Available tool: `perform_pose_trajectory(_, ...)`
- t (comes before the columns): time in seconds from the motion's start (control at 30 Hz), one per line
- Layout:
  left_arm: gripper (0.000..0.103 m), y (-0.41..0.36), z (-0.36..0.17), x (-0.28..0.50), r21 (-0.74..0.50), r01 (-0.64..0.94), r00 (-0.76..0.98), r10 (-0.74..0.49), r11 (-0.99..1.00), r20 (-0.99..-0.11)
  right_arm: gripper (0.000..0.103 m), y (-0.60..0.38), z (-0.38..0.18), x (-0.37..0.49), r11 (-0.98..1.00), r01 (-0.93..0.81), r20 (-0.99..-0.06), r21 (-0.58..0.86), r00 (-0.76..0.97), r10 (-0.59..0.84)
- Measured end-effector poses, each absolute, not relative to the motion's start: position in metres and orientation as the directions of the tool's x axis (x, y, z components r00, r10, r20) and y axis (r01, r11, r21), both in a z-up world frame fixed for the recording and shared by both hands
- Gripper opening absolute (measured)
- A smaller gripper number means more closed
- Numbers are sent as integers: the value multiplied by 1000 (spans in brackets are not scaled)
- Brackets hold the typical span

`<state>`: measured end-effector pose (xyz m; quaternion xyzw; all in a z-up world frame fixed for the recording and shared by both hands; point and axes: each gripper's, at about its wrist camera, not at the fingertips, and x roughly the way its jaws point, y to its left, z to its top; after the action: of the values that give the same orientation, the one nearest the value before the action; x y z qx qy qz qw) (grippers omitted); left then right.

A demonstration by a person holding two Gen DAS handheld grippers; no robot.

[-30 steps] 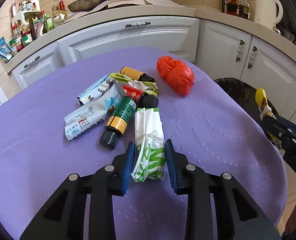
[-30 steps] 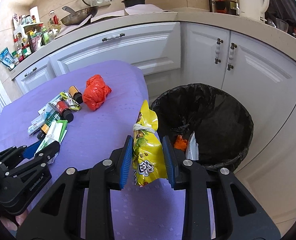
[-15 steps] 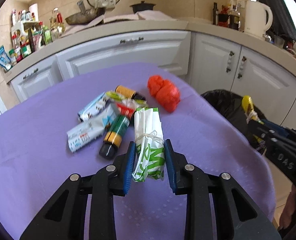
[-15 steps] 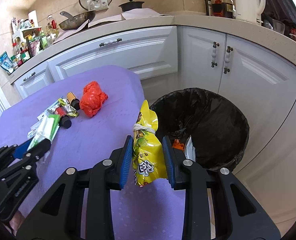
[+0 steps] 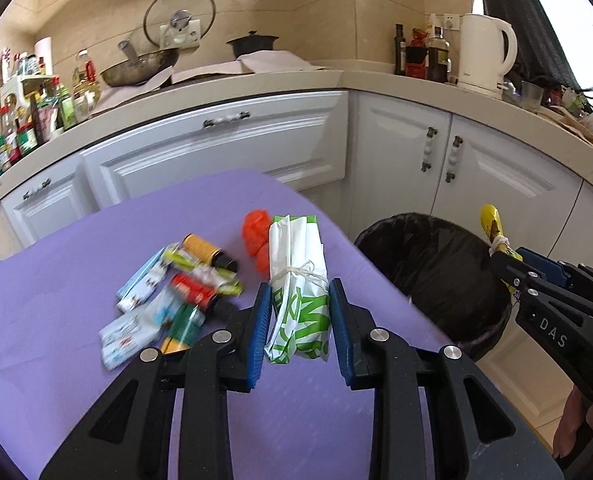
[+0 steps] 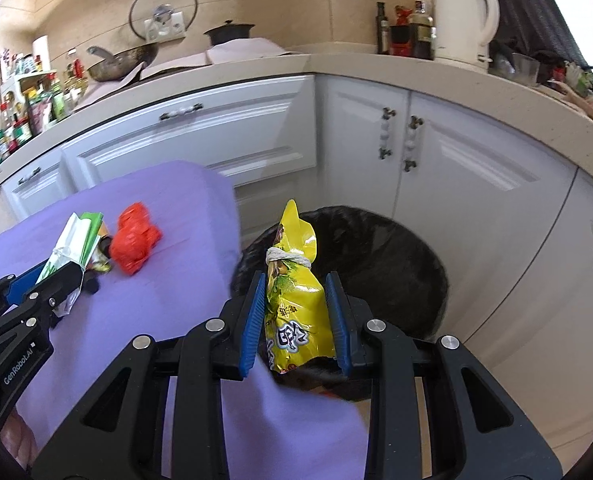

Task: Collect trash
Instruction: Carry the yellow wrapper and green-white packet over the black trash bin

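Above the purple-clothed tabletop [image 5: 56, 280], the left gripper [image 5: 300, 320] is clamping its blue-padded fingers on a string-tied white-and-green bag [image 5: 296, 280]. The right gripper [image 6: 298, 320] is pinching a string-tied yellow snack bag [image 6: 296, 300] over the black-lined round trash bin [image 6: 396, 248].

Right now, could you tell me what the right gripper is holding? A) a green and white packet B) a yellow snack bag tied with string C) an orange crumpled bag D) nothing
B: the yellow snack bag, tied with string, sits clamped in the right gripper by the bin.

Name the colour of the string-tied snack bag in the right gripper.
Yellow snack bag with green printing, clearest in the right wrist view.
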<state>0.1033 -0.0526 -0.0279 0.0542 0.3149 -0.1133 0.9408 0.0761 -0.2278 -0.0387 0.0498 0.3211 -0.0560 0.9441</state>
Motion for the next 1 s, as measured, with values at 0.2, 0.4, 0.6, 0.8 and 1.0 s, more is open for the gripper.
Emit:
perform_pose_trajectory(0.2,30,-75,-26,121,23,275,775,-208,961,-597,30,-248,-34,83,982,187,-594,29,793,-133)
perform_pose_trajectory(0.4,30,-96,-25,135,27,300,771,-225,954,-595,30,-267,-34,96,974,227,-584,21,793,-173)
perform_pose_trajectory(0.6,30,-116,-25,151,32,316,774,-238,948,-587,30,-282,-36,107,965,261,-578,21,791,-201)
perform_pose_trajectory(0.8,30,-132,-30,167,47,325,772,-236,944,-591,30,-294,-42,117,959,282,-582,23,784,-217)
perform_pose_trajectory(1.0,30,-145,-39,180,62,331,762,-228,942,-606,30,-301,-50,128,955,295,-591,18,774,-228)
